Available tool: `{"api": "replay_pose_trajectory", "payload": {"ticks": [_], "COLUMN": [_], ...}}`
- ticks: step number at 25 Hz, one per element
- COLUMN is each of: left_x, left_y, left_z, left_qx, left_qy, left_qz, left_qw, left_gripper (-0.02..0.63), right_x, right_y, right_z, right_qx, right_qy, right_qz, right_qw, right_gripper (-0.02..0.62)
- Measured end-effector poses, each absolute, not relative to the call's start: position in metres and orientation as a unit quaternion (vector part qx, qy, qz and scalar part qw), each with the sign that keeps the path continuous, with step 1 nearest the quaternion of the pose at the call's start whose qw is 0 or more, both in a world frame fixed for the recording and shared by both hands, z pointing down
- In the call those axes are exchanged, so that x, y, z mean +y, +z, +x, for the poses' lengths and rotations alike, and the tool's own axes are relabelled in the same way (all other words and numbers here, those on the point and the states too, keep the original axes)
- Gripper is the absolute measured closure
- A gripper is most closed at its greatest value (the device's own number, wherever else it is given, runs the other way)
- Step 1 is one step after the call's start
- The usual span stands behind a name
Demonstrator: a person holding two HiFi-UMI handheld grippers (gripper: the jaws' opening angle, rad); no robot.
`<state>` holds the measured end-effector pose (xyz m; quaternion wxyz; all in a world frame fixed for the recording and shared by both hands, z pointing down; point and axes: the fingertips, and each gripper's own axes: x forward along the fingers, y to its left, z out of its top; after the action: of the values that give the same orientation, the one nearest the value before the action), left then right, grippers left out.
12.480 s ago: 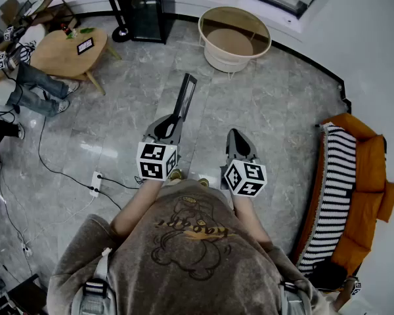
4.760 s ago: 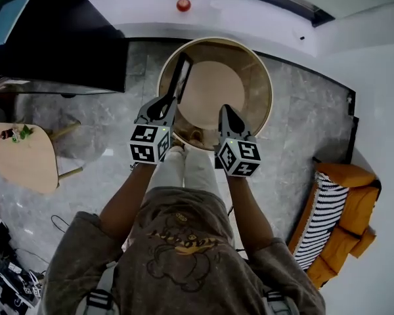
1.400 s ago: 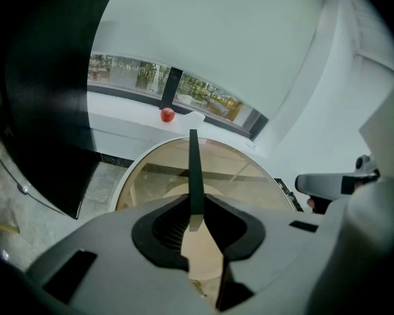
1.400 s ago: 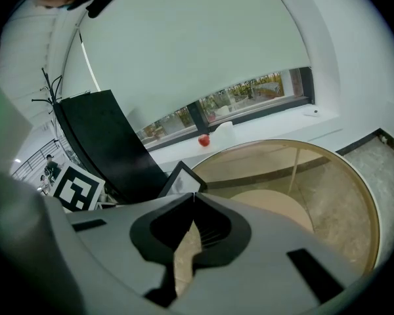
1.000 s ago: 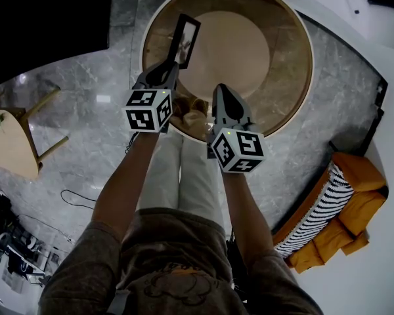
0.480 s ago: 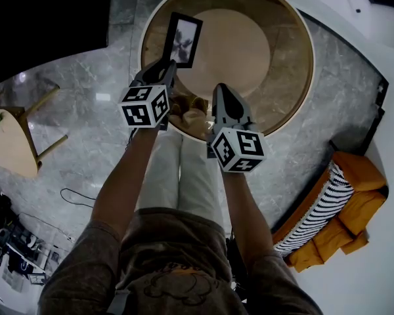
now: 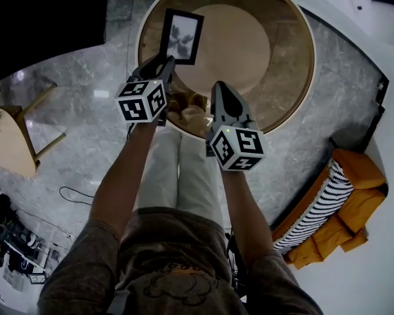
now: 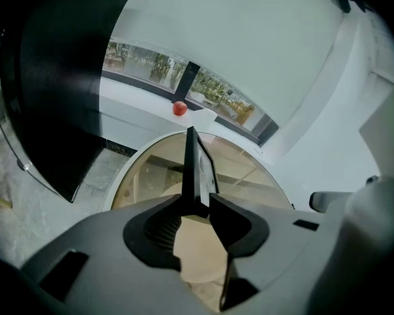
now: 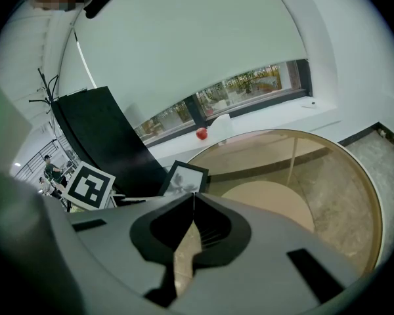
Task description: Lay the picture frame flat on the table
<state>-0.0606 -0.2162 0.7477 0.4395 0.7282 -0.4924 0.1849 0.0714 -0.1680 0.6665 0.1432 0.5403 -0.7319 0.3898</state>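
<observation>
L gripper (image 7: 162, 60) jaws had just been opening, picture frame (image 7: 181, 37) edge btwn them, by table (image 7: 285, 64) left rim; R gripper (image 7: 218, 88) closed, empty. Best backed straight out, no snagging.

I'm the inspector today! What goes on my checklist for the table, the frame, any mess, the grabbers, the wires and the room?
Surface: round glass table; only the frame seen on it.
Job's things: frame, picture side up, near the table's left rim; whether it lies fully flat, cannot tell.
Clutter: small red round thing on the window sill.
Grippers: left gripper jaws have just been opening, with the frame's near edge between them, apparently not squeezed; right gripper shut, empty.
Cables: one cable on the floor, left of the person.
Surroundings: grey marble floor, orange sofa, small wooden table.
</observation>
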Motion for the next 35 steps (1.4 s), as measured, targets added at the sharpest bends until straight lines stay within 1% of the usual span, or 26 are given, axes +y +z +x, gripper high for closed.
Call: {"api": "replay_pose_trajectory", "payload": {"ticks": [13, 18, 24, 25, 26, 35], "left_x": [-0.214, -0.211, -0.208, -0.207, -0.206, -0.206], "left_y": [0.764, 0.776, 0.785, 0.786, 0.788, 0.787], "left_z": [-0.061, -0.063, -0.063, -0.064, -0.064, -0.066], "left_qx": [-0.494, -0.494, -0.499, -0.501, -0.502, -0.506], "left_qy": [0.186, 0.208, 0.210, 0.217, 0.225, 0.220], "left_qz": [0.723, 0.716, 0.712, 0.711, 0.712, 0.714], "left_qw": [0.446, 0.447, 0.448, 0.443, 0.437, 0.431], "left_gripper": [0.449, 0.449, 0.449, 0.450, 0.476, 0.480], "right_x": [-0.164, -0.168, -0.172, -0.172, -0.172, -0.170], "right_y": [0.673, 0.677, 0.683, 0.683, 0.684, 0.687], "right_z": [0.071, 0.071, 0.072, 0.073, 0.073, 0.069], "right_qx": [-0.729, -0.727, -0.727, -0.727, -0.726, -0.727], "right_qy": [0.395, 0.399, 0.401, 0.401, 0.402, 0.405], "right_qz": [0.539, 0.539, 0.537, 0.537, 0.537, 0.534], "right_qw": [0.147, 0.149, 0.150, 0.150, 0.150, 0.152], "right_gripper": [0.575, 0.575, 0.575, 0.575, 0.575, 0.575]}}
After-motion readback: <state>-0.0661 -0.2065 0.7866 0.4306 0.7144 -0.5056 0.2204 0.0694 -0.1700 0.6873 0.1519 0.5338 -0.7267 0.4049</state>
